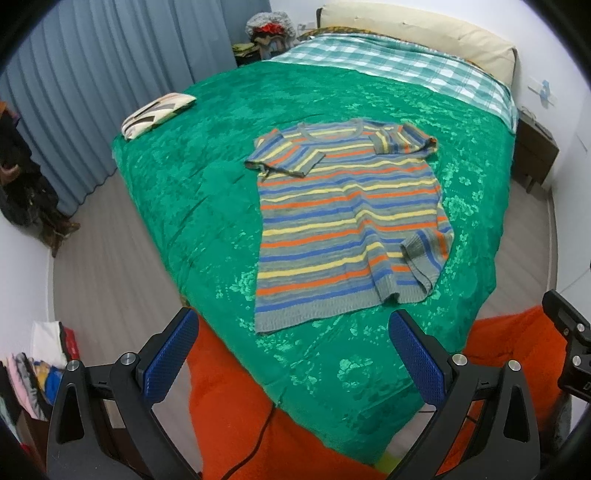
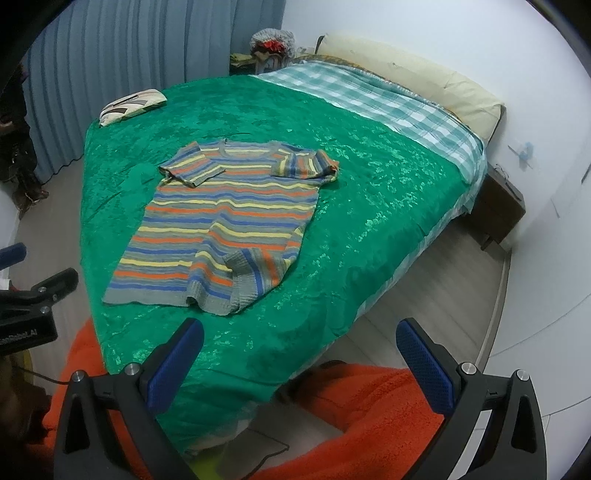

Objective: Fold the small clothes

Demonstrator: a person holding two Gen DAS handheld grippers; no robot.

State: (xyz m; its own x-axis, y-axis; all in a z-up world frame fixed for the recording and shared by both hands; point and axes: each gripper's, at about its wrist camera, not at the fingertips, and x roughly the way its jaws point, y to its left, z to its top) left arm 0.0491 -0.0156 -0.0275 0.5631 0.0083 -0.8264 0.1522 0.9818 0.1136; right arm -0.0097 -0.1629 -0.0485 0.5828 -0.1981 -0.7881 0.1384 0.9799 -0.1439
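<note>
A striped knit shirt (image 1: 343, 218) (image 2: 225, 218) in grey, blue, orange and yellow lies flat on the green bedspread (image 1: 221, 147) (image 2: 369, 206). Both short sleeves are folded in over the chest, and its right side is folded inward near the hem. My left gripper (image 1: 291, 343) hovers open above the bed's near corner, short of the hem, nothing between its blue pads. My right gripper (image 2: 301, 350) is also open and empty, held above the bed's near edge, to the right of the shirt's hem. Part of each gripper's body shows at the edge of the other's view.
A patterned folded item (image 1: 157, 114) (image 2: 131, 101) lies at the bed's far left corner. A checked sheet (image 1: 388, 62) and a cream pillow (image 1: 424, 29) are at the head. An orange fleece garment (image 1: 236, 406) (image 2: 369, 406) is below the grippers. Curtains (image 1: 92, 92) hang left; a nightstand (image 2: 502, 210) stands right.
</note>
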